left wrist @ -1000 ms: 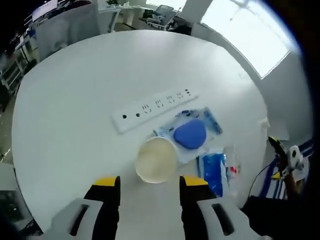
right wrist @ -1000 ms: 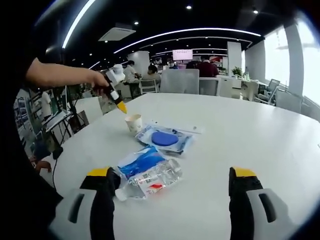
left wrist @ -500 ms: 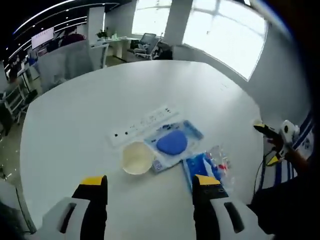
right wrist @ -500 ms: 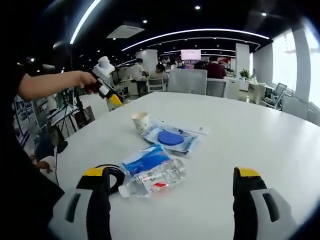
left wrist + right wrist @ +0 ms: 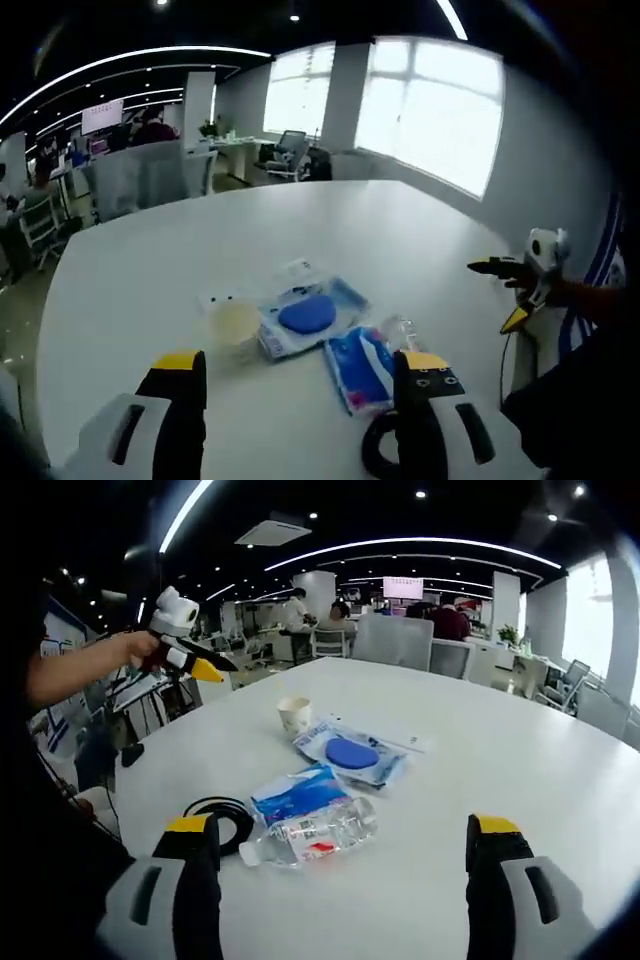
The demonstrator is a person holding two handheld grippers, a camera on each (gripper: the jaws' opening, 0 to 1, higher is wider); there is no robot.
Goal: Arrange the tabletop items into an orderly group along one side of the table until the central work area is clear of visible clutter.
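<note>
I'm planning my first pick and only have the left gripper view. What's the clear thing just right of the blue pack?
Observer: The right gripper view shows a clear plastic bottle lying on its side, right against the blue pack.
Operator: And the black loop by my right-hand jaw?
Observer: That's a coiled black cable, lying flat beside the bottle's cap end.

From the right gripper view, the bench (image 5: 520, 770) lies bare from twelve round to four o'clock. Toward ten and eleven sits the clutter: bottle (image 5: 315, 838), blue packet (image 5: 298, 792), pouch (image 5: 352, 754), paper cup (image 5: 294, 717), with a black cable (image 5: 222, 815) coiled beside the bottle. Bare bench surrounds the cluster on all sides.
</note>
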